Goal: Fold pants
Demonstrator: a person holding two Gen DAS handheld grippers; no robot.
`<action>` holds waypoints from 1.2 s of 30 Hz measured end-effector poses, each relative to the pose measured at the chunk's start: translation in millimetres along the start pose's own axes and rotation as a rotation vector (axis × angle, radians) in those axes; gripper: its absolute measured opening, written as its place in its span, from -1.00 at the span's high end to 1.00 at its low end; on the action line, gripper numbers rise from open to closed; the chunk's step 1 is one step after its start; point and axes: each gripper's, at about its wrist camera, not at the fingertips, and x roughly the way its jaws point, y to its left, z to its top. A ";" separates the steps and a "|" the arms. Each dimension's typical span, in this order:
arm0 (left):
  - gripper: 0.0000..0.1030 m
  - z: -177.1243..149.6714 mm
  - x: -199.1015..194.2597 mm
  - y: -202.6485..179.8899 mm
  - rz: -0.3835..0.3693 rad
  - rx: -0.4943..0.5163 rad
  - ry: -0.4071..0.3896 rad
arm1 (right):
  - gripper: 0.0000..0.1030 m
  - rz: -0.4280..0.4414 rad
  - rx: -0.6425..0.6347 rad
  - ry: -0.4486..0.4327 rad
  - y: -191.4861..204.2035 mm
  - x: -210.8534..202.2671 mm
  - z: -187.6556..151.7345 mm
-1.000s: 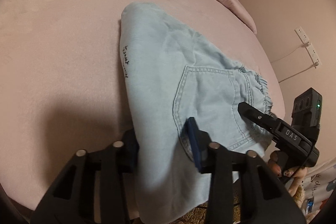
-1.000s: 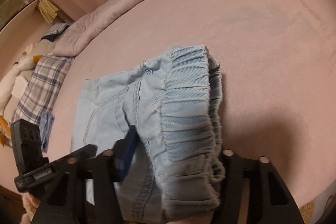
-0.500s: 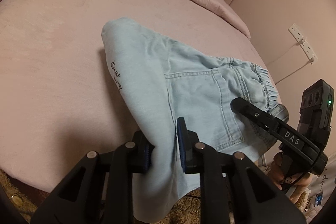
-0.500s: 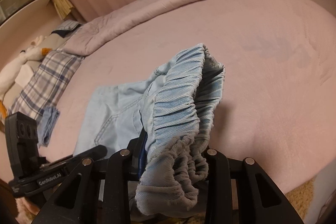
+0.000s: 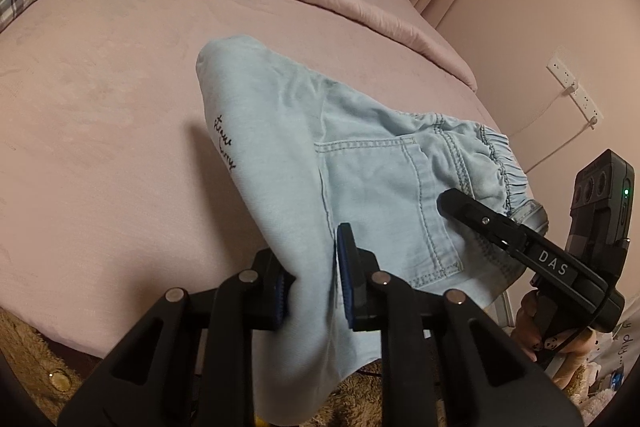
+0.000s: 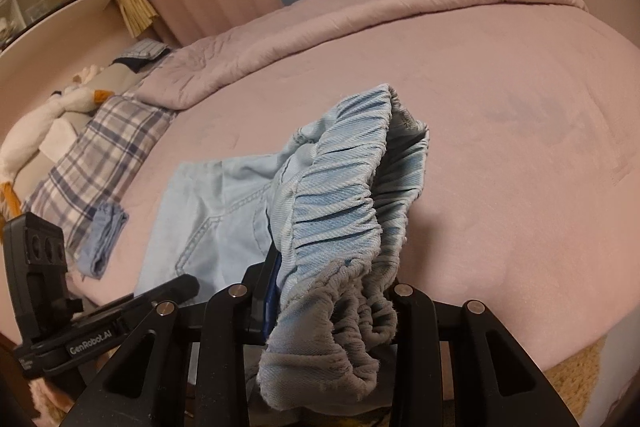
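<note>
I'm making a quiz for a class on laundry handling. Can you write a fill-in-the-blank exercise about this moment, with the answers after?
1. The pants are light ____ denim.
2. The right gripper is clamped on the gathered elastic ____ of the pants.
3. The left gripper pinches the fabric below a line of ____ script lettering.
4. The pants hang from both grippers over a bed with a ____ cover.

Missing words: blue; waistband; black; pink
</note>
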 end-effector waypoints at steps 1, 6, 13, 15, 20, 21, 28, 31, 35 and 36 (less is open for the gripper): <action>0.64 -0.6 -2.6 1.5 0.003 0.000 -0.004 | 0.31 0.002 -0.001 0.000 0.6 -0.4 -0.2; 0.64 -3.5 -11.6 5.4 0.013 0.003 -0.022 | 0.31 0.006 -0.017 -0.004 7.8 0.1 1.2; 0.64 -7.9 -23.3 9.8 0.022 0.012 -0.044 | 0.31 0.016 -0.024 -0.007 12.8 1.2 5.4; 0.64 -9.3 -26.3 10.0 0.025 0.016 -0.050 | 0.31 0.015 -0.025 -0.009 14.0 1.2 5.5; 0.64 -10.9 -32.8 12.4 0.030 0.016 -0.056 | 0.31 0.015 -0.027 -0.011 15.1 0.8 6.4; 0.64 -10.6 -34.1 12.7 0.030 0.014 -0.054 | 0.31 0.014 -0.027 -0.010 15.3 0.9 6.0; 0.64 -6.3 -43.9 13.2 0.037 0.020 -0.071 | 0.31 0.016 -0.029 -0.021 20.4 0.2 15.0; 0.64 -7.0 -46.0 14.3 0.040 0.014 -0.067 | 0.31 0.012 -0.034 -0.015 22.7 3.3 17.4; 0.64 -5.5 -48.7 16.4 0.035 0.004 -0.068 | 0.31 0.012 -0.034 -0.012 24.2 5.7 20.0; 0.64 -4.7 -49.0 15.8 0.037 0.004 -0.069 | 0.31 0.011 -0.034 -0.012 25.2 6.9 21.1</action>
